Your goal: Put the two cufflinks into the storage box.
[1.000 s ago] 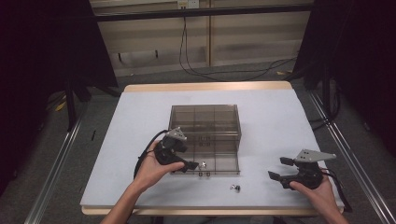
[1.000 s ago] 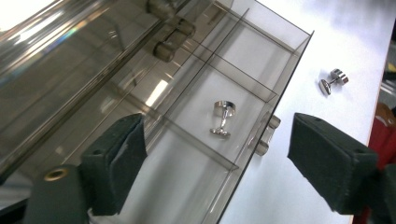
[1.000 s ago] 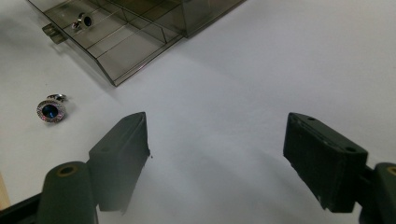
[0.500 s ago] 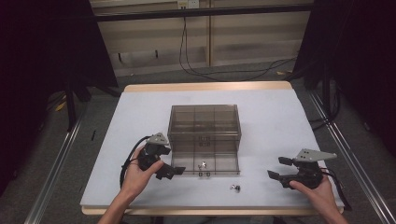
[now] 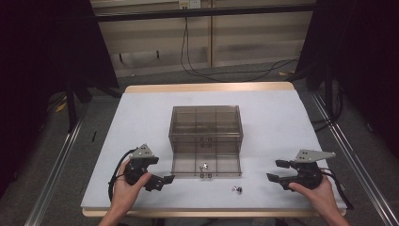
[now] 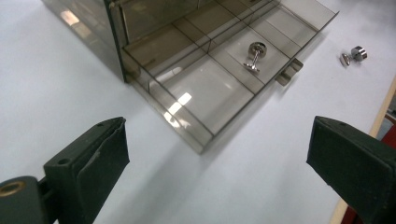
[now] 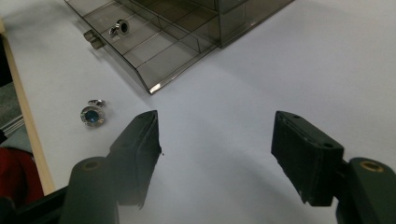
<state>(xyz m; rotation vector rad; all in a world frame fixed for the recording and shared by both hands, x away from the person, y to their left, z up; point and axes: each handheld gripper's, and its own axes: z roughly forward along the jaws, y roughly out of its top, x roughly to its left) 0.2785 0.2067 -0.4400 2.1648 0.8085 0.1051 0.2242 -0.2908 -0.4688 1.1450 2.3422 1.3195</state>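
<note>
cufflink (image 7: 92, 115) silver, blue-faced, loose on white table (image 5: 282, 122); both grippers' fingers released, empty.

Drawer box (image 5: 205, 127): smoky clear plastic, glossy, smooth. Cufflink in drawer (image 6: 254, 56): polished metal. Loose cufflink (image 7: 92, 115): shiny metal rim, blue face. Table (image 5: 141, 117): matt white top, pale wood edge. Left hand-held gripper (image 6: 219, 163): matt black pads, scuffed.

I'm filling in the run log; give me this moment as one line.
left gripper: open, empty | right gripper: open, empty, jaws just closing | drawer: pulled out, one cufflink inside | second cufflink: on table
</note>
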